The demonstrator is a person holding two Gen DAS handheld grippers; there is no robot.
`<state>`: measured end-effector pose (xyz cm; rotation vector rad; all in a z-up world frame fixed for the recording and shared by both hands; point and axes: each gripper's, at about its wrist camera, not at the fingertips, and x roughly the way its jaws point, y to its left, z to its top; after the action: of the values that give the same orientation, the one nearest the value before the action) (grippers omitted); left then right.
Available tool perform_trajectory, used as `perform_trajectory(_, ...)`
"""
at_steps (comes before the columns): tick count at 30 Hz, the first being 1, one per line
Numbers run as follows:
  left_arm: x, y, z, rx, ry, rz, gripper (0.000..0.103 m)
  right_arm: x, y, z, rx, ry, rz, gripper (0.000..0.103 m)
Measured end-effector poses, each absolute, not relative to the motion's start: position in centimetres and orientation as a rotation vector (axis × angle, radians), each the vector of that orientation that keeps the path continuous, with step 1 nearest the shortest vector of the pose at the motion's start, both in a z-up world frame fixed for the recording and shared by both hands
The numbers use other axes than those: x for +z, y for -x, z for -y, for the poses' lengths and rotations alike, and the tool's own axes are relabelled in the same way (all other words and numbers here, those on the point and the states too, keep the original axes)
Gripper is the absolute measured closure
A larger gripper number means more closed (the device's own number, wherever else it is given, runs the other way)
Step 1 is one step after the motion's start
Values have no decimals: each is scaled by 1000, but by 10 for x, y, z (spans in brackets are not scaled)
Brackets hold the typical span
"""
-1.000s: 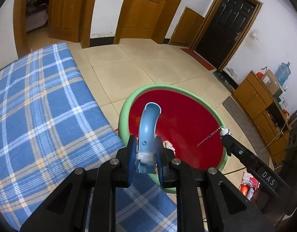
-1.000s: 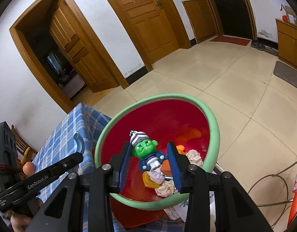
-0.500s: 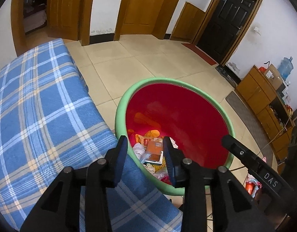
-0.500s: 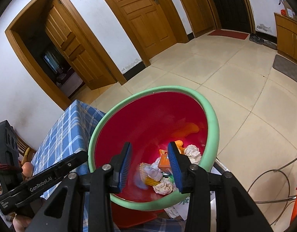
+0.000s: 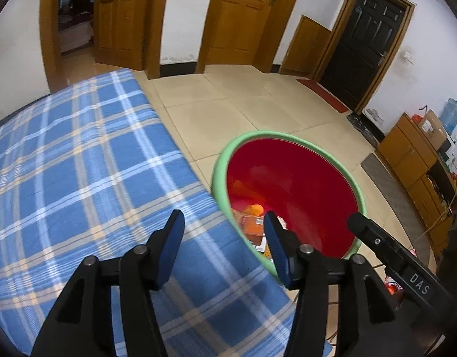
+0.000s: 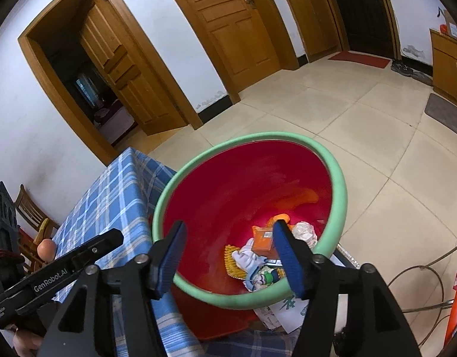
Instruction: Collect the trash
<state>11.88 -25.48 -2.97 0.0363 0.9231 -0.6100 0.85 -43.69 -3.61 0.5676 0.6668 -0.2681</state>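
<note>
my left gripper [image 5: 224, 239] jaws just opened, empty | right gripper [image 6: 228, 248] likewise | one bin [image 6: 337, 178] | doll [image 6: 265, 278] seen by right view only

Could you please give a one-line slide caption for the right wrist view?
Right gripper open over the red bin, trash pile at its bottom.

Red bin [image 6: 228, 196], green rim, stands upright on floor. Trash heap [image 6: 258, 255] at bottom: orange packet, crumpled paper, small figure.
</note>
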Motion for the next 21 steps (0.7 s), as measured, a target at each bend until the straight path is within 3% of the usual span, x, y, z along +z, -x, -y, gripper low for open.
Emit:
perform_trajectory(10, -10, -106, 206, -490, -5, -859, 32, -19, -6, 403, -224, -508, -659, 21)
perform_trajectory(21, 8, -87, 153, -382, 38, -810, 31, 0, 0, 357, -140, -444, -641, 8)
